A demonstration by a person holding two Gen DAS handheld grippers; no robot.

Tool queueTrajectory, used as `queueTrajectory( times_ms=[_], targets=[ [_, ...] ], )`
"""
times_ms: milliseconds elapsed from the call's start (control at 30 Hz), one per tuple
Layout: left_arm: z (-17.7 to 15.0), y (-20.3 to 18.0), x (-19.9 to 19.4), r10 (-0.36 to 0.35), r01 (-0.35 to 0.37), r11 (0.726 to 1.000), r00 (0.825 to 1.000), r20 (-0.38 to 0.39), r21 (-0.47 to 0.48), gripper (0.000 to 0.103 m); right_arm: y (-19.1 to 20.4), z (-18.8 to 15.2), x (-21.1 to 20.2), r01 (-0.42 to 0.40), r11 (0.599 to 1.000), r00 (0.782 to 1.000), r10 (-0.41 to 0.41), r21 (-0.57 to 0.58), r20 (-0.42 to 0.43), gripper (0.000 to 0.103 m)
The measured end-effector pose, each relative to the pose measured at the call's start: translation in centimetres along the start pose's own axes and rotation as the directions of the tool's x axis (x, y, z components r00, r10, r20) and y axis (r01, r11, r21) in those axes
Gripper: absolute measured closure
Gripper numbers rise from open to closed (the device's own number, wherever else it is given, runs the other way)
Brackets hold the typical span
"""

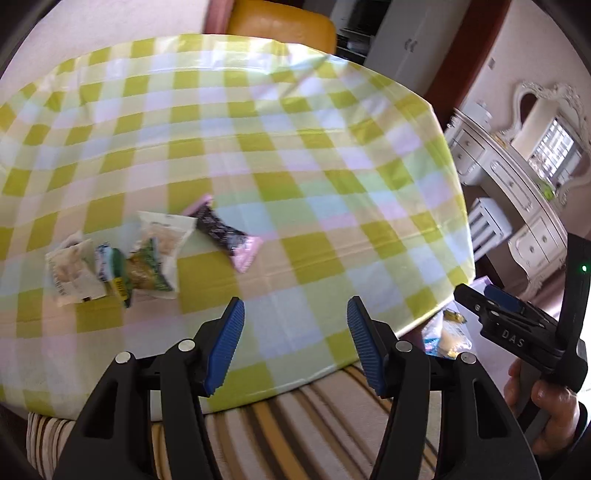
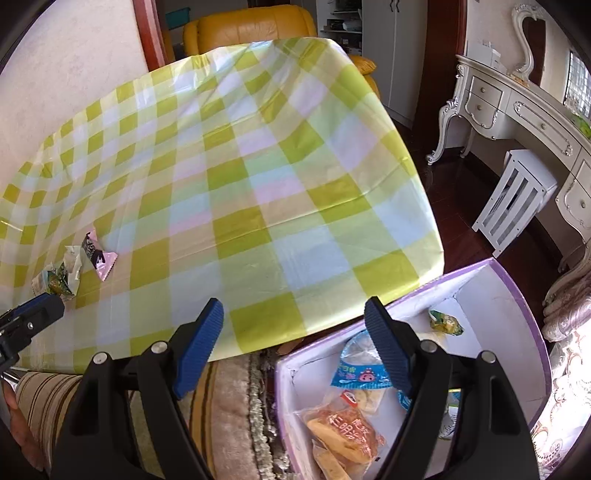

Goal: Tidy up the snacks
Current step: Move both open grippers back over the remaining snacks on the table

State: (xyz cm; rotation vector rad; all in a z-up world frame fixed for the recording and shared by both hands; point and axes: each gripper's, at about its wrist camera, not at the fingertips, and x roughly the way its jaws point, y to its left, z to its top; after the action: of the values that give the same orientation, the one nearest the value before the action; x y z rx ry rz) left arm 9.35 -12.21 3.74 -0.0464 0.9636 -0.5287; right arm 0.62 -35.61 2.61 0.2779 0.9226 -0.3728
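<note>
On tablecloth [image 1: 295, 155], black-pink snack bar [image 1: 221, 232] lies flat, long axis diagonal

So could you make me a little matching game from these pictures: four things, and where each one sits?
Things:
1. black-and-pink wrapper
2. orange pastry packet
3. white slatted stool
4. yellow armchair

Places:
A. inside the purple box
B. beyond the table's far end
C. on the checked tablecloth
D. on the dark floor by the white dresser

Pairs: 1-C, 2-A, 3-D, 4-B
</note>
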Motion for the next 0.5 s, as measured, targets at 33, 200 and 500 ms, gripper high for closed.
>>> queueTrajectory(
  times_ms=[33, 200, 500],
  targets=[
    [0.1, 1.4, -0.4, 0.019, -0.019, 0.999, 1.000, 0.013, -0.035, 0.047, 0.7, 0.1, 0.1, -0.007, 1.000, 1.000, 0.007, -0.012, 0.001, 0.024],
    [0.0, 8.3, -2.2, 0.127, -0.114, 0.973, 0.990, 0.053, -0.200, 0.047, 4.1, 0.7, 1.0, -0.028, 0.997, 1.000, 0.027, -0.075, -0.010, 0.024],
    [-0.1, 17.3, -2.8, 0.216, -0.188, 0.901, 0.976, 0.030, -0.391, 0.047, 9.5, 1.6, 2.4, -0.063, 0.980, 0.998, 0.060, -0.189, -0.020, 0.025]
  ],
)
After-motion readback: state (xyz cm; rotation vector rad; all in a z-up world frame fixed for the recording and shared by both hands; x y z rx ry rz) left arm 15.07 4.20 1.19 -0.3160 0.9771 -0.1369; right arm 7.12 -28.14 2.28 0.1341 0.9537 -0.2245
